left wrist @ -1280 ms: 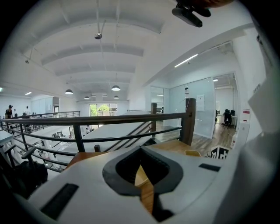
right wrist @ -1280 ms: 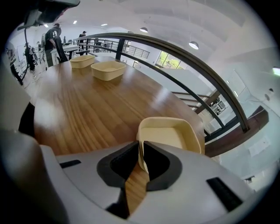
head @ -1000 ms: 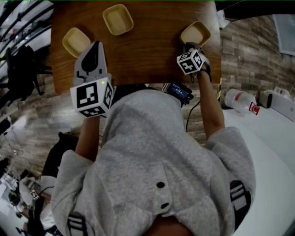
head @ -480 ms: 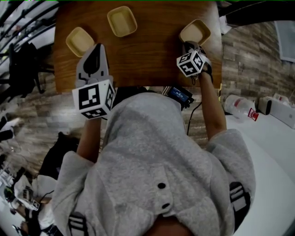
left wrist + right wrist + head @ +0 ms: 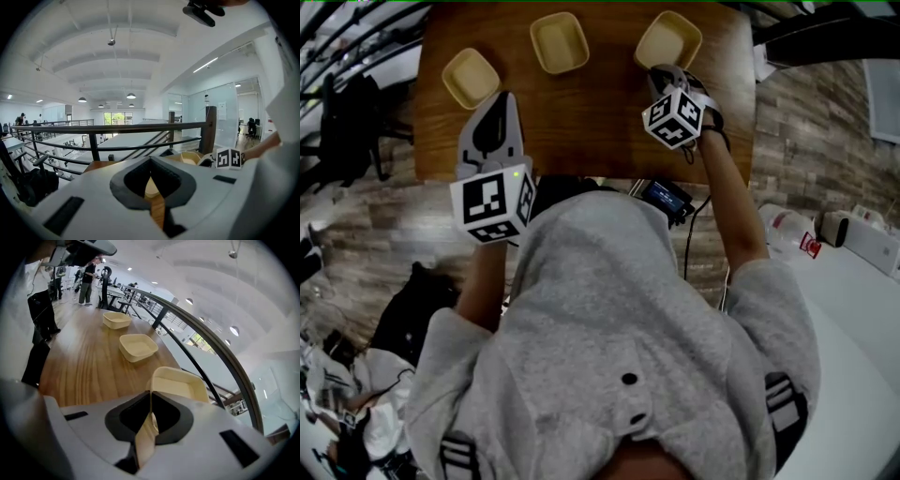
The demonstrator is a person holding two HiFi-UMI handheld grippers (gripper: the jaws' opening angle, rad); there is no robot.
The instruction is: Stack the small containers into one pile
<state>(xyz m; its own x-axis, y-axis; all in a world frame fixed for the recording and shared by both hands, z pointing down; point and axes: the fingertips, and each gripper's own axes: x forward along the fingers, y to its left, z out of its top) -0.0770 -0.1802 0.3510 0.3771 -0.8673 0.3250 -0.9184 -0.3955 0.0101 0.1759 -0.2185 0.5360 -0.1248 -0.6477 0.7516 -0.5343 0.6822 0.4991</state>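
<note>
right gripper (image 5: pixel 661 71): shifted with its load across the table (image 5: pixel 591 131) since the earlier frame, now closer to the middle container (image 5: pixel 559 42). jaws pressed together on the near wall of the held container (image 5: pixel 180 383), which juts forward past the fingertips, open side up, empty.
middle container: ahead and to this gripper's left, upright on the table, apart from the held one, empty.
far container (image 5: pixel 471 77): further along the same line, beyond the middle one, upright and empty.
left gripper (image 5: pixel 491 101): place unchanged since the earlier frame; jaws fully together, nothing between them. far container sits just beyond its fingertips, not touched.
table: brown wood grain, under both grippers.
railing (image 5: pixel 206 341): dark bars along the table edge, ahead of both grippers.
containers: three, all cream, rounded-square, each apart from the others; none nested.
</note>
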